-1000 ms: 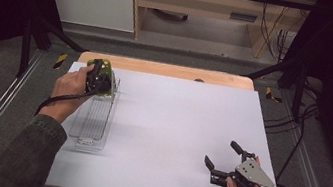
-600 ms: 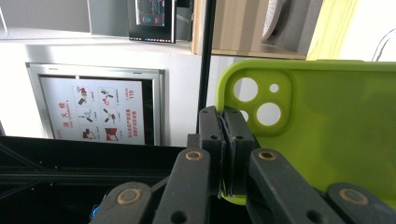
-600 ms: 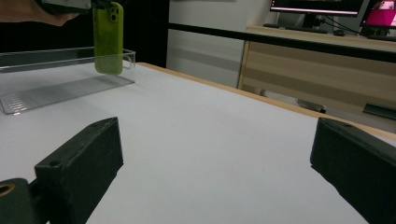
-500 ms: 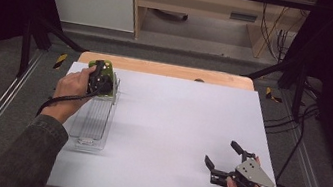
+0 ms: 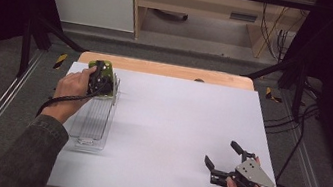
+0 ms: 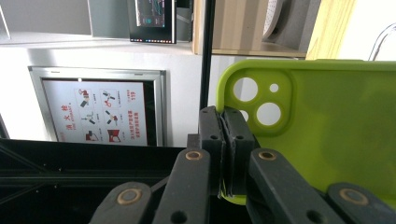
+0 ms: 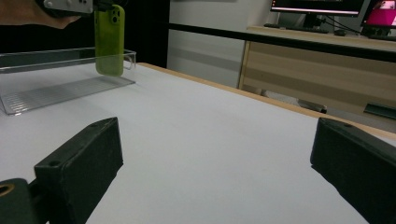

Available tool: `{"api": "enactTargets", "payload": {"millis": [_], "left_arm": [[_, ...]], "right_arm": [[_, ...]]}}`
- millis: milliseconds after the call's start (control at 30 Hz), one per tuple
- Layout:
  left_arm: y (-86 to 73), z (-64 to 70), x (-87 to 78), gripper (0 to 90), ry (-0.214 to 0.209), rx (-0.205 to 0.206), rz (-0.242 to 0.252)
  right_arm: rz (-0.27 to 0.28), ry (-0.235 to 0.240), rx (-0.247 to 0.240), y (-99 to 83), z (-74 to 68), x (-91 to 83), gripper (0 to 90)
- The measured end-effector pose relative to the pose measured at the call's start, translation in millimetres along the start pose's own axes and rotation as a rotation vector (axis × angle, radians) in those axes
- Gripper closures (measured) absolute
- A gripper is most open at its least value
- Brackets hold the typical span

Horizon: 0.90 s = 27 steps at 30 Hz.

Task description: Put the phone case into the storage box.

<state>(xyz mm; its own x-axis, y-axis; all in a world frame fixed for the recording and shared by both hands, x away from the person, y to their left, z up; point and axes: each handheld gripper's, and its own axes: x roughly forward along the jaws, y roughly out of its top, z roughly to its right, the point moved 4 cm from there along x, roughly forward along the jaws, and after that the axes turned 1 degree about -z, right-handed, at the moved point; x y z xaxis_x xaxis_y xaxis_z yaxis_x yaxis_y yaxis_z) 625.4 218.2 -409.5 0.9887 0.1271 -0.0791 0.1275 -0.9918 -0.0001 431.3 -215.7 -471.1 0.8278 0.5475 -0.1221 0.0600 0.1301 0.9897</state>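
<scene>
My left gripper has its jaws pinched together on the edge of the green phone case, and in its own view the case stands out to the right of the jaws with its camera cut-outs near the top. In the right gripper view the case hangs upright, long axis vertical, lower end down inside the far end of the clear tray, above or perhaps just touching the ribbed floor; I cannot tell which. In the high view I see the same thing from above: the left gripper sits over the tray's far end, near the left edge of the white table, and the tray runs lengthwise towards me.

So the relation that counts is straight down: the case is already over the tray, and the tray's long axis runs towards me from the case. I judge the next move is to lower and tip the case flat along that axis.

My right gripper rests well apart at the near right, jaws spread wide and holding nothing. The left hand is plainly the nearer one.
</scene>
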Motion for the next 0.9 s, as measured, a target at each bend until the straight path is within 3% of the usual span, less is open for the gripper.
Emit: {"api": "enactTargets", "payload": {"millis": [900], "left_arm": [[-1.3, 8.3, 2.0, 87.6, -0.013, -0.001, 0.005]], "right_arm": [[-0.005, 0.000, 0.000, -0.8, 0.3, 0.5, 2.5]]}}
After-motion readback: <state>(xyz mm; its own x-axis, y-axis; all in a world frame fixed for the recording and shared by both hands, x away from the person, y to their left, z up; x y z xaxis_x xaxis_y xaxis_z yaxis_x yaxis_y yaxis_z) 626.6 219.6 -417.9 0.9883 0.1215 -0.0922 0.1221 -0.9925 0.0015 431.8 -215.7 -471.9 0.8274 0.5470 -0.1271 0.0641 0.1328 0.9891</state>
